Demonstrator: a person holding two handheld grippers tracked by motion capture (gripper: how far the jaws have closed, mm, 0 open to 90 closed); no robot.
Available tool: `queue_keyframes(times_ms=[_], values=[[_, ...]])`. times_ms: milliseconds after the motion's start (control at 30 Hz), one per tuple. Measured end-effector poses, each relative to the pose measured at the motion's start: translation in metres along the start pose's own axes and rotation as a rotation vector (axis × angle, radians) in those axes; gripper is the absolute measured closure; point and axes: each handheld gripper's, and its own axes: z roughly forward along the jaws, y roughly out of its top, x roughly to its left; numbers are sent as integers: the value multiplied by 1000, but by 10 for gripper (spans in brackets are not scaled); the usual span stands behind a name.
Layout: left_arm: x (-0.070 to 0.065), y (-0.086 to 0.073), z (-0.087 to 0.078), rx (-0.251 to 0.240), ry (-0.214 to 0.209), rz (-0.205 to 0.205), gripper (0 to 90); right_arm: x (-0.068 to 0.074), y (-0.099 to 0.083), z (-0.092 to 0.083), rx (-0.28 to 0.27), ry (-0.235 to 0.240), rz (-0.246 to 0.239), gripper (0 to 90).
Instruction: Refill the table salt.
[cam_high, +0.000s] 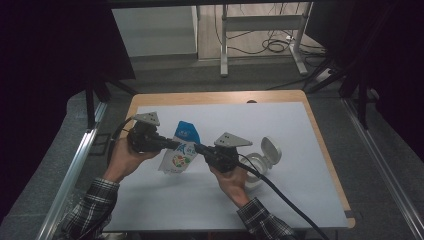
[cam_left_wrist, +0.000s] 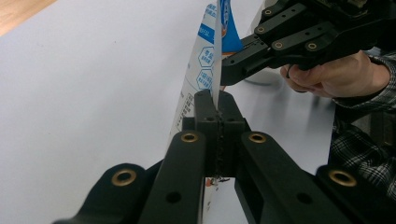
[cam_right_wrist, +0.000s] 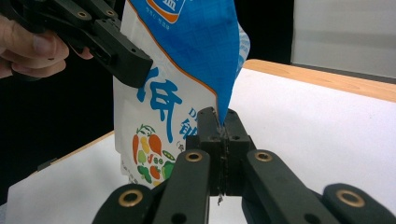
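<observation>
Both grippers, left gripper (cam_high: 172, 144) and right gripper (cam_high: 199, 148), pinch the pouch (cam_high: 179, 150) by opposite side edges. Looks mid-opening near the surface's left edge; next they'd pull apart gently.

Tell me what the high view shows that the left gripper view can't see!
High view alone: a white tub with its flip lid open, beside the right hand, plus the wooden table edge and the metal frame legs behind.

Left gripper view alone: the pouch's thin edge seam pinched between that gripper's shut black jaws, seen close up.

Both: the blue and white pouch, the right gripper clamped on it, and the white mat.
</observation>
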Motion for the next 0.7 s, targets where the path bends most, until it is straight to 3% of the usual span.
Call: queue_keyframes(times_ms=[333, 700], values=[[4, -11, 2, -47, -11, 16, 900, 0, 2, 1, 20, 1, -21, 894], [7, -28, 8, -144, -27, 28, 900, 1, 7, 0, 56, -18, -58, 894]])
